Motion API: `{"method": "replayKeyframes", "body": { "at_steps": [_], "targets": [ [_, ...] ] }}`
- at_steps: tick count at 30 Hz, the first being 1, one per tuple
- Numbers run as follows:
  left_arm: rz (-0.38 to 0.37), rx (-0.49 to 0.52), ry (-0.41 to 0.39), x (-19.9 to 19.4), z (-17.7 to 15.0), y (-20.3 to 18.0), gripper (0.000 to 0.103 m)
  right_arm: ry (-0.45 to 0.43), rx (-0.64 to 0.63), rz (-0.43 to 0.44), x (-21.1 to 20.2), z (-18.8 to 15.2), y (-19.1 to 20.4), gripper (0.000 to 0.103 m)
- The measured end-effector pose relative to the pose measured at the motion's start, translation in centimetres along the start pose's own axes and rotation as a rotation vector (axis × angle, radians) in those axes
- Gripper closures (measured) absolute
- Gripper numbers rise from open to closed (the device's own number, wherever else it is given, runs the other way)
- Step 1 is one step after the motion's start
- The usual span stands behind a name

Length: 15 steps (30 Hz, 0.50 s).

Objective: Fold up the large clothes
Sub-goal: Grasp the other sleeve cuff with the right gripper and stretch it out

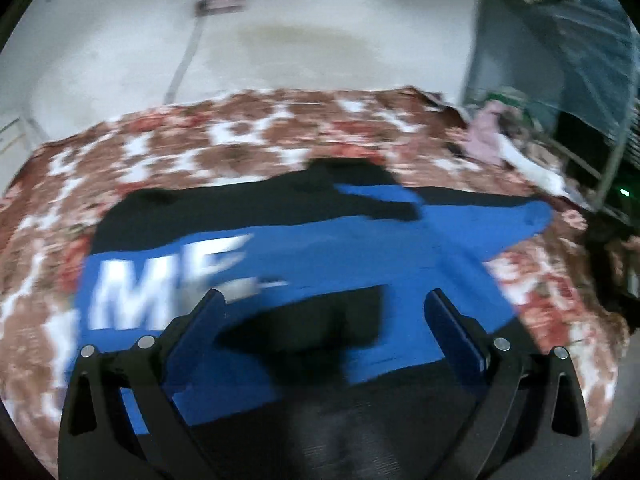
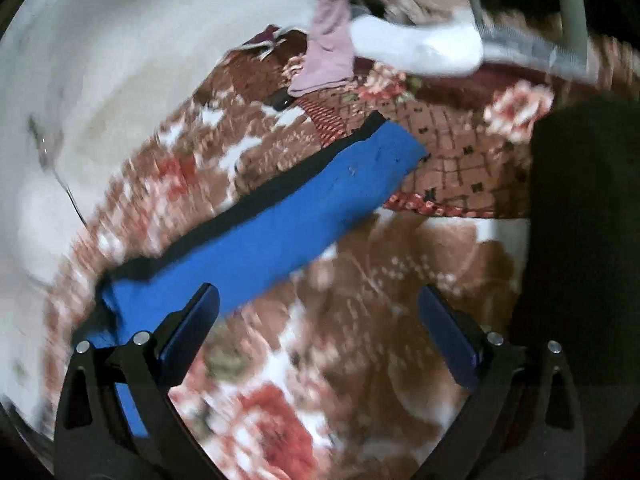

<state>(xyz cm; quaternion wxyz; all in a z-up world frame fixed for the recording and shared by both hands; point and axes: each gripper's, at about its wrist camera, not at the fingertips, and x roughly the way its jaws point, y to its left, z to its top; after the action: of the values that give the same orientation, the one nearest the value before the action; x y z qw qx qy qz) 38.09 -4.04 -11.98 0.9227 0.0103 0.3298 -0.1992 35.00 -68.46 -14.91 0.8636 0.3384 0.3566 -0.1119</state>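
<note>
both wrist views look down, close over the floral bedspread (image 1: 240, 136); both share the blue sleeve (image 2: 280, 232).

A bed with a brown, red and white flowered bedspread (image 1: 248, 136) fills the space ahead. Beyond it stands a pale, stained wall (image 1: 304, 40) with a small box (image 1: 220, 0) and a cord hanging down. Far right, a metal frame (image 1: 616, 152) and heaped clothes (image 2: 332, 52).

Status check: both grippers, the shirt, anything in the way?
Left gripper open, empty, over the blue and black shirt. Right gripper open, empty, over the floral bedspread beside its sleeve. Loose clothes at far edge, clear.
</note>
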Motion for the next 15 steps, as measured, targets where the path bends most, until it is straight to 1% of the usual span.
{"method": "replayKeyframes", "body": {
  "at_steps": [1, 2, 3, 4, 5, 7, 9, 11, 12, 14, 15],
  "targets": [
    [-0.021, 0.022, 0.003, 0.8, 0.1, -2.1, 0.005, 0.012, 0.046, 0.040, 0.5, 0.6, -0.8, 0.005],
    [-0.041, 0.057, 0.009, 1.9, 0.3, -4.4, 0.005, 0.043, 0.111, 0.089, 1.6, 1.6, -2.0, 0.005],
    [-0.057, 0.086, 0.008, 2.6, 0.4, -6.3, 0.005, 0.065, 0.144, 0.109, 2.5, 2.4, -2.5, 0.005],
    [-0.075, 0.108, 0.006, 3.1, 0.5, -7.7, 0.005, 0.080, 0.175, 0.122, 3.3, 3.0, -3.1, 0.005],
    [-0.108, 0.136, 0.003, 3.6, 0.4, -9.4, 0.005, 0.079, 0.203, 0.132, 4.0, 3.7, -3.7, 0.005],
    [-0.157, 0.160, -0.002, 4.2, 0.1, -11.6, 0.005, 0.073, 0.224, 0.149, 4.8, 4.6, -4.4, 0.005],
    [-0.212, 0.192, 0.029, 5.6, -0.2, -13.6, 0.005, 0.091, 0.220, 0.154, 6.2, 5.7, -5.0, 0.005],
    [-0.211, 0.245, 0.051, 7.3, -0.4, -15.0, 0.005, 0.098, 0.209, 0.160, 7.2, 6.5, -5.6, 0.010],
    [-0.201, 0.272, 0.060, 8.3, -0.4, -15.7, 0.005, 0.103, 0.203, 0.164, 8.0, 7.1, -5.8, 0.016],
    [-0.199, 0.284, 0.077, 9.9, -0.3, -16.2, 0.005, 0.112, 0.207, 0.184, 9.1, 7.7, -6.2, 0.017],
    [-0.211, 0.267, 0.082, 10.7, -0.1, -16.2, 0.005, 0.117, 0.211, 0.196, 9.6, 7.8, -6.3, 0.017]
  ]
}}
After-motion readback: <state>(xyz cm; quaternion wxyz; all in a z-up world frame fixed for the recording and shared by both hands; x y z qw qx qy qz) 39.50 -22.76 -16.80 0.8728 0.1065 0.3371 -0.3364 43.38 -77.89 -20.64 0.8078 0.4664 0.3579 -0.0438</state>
